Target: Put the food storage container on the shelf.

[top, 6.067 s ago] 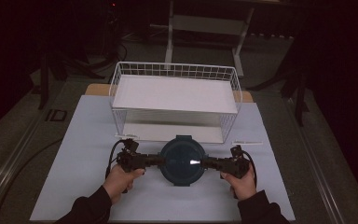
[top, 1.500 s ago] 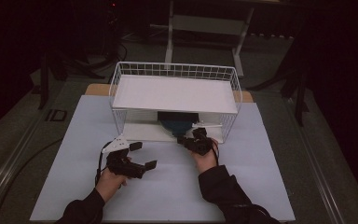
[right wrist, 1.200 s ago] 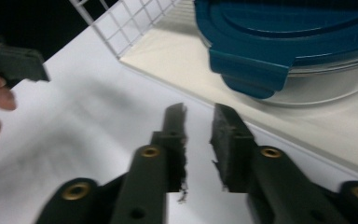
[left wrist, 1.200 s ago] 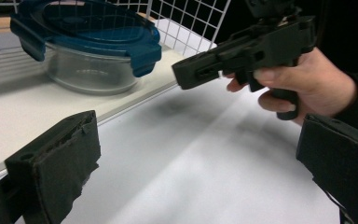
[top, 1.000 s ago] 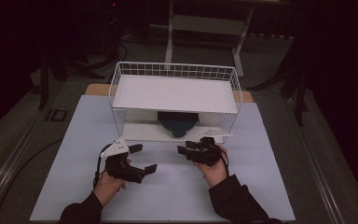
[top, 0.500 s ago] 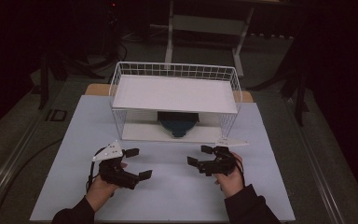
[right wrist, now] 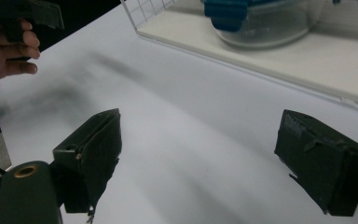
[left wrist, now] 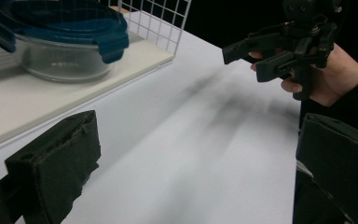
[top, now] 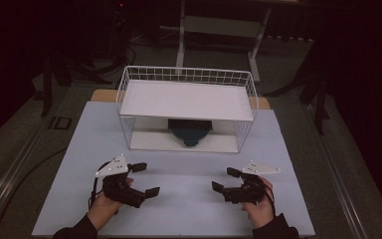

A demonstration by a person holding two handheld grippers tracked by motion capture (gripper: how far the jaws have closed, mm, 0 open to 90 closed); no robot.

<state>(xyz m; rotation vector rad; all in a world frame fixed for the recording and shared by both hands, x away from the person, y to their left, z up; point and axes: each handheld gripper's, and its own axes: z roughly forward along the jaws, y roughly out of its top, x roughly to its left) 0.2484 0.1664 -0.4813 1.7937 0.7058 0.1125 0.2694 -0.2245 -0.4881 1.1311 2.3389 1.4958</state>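
Container now sits on the rack's lower shelf; your left tool and right tool have withdrawn, jaws apart.

The bowl is clear glossy glass with a smooth blue plastic clip lid. The rack around it is thin white coated wire, and its shelf boards look flat and matt. The surface is a matt pale sheet, no shine. Both tongs are matt black plastic with rough, foamy-looking pads.
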